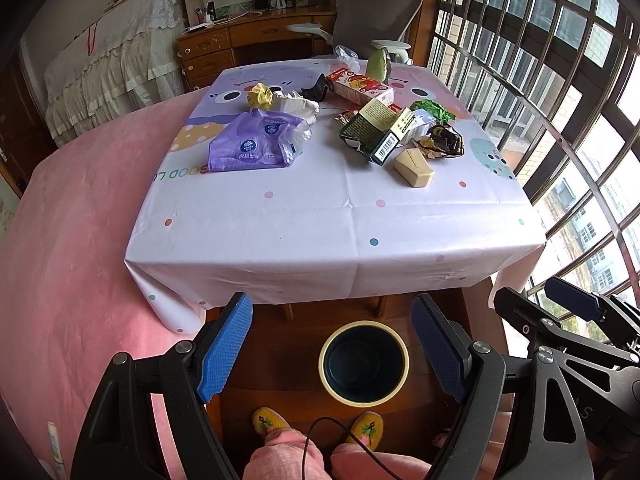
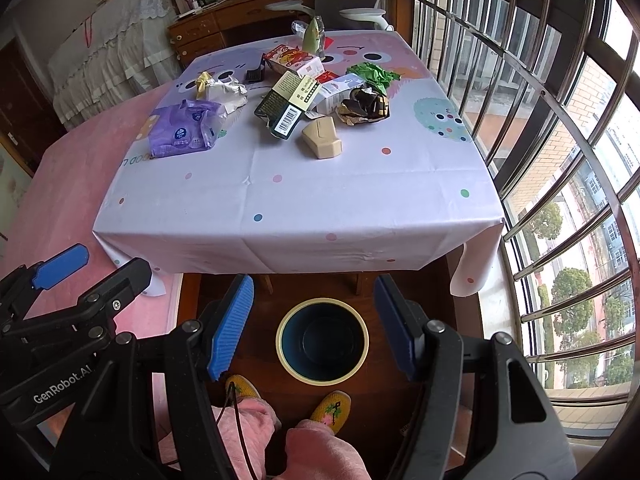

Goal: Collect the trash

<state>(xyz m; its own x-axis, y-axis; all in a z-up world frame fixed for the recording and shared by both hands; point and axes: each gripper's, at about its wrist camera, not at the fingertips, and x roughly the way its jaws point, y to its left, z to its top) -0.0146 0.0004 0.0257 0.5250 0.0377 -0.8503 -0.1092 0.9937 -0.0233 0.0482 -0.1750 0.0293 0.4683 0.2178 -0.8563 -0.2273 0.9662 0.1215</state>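
Observation:
Trash lies on the far half of the table [image 1: 320, 220]: a purple tissue pack [image 1: 256, 142], a dark green carton [image 1: 374, 130], a beige wedge box [image 1: 414, 168], a red snack box [image 1: 360, 86], a crumpled dark wrapper [image 1: 442, 140] and a yellow wad [image 1: 260, 96]. A round bin [image 1: 364, 362] with a cream rim stands on the floor in front of the table; it looks hollow and dark inside. My left gripper [image 1: 332, 350] hangs open above the bin, holding nothing. My right gripper [image 2: 314, 326] is open too, over the same bin [image 2: 322, 340], beside the left one.
A pink bed [image 1: 72, 240] borders the table on the left. Barred windows [image 1: 560, 100] run along the right. A grey chair [image 1: 376, 12] and wooden desk [image 1: 248, 36] stand behind the table. The person's yellow slippers [image 1: 272, 420] and pink trousers are just below the bin.

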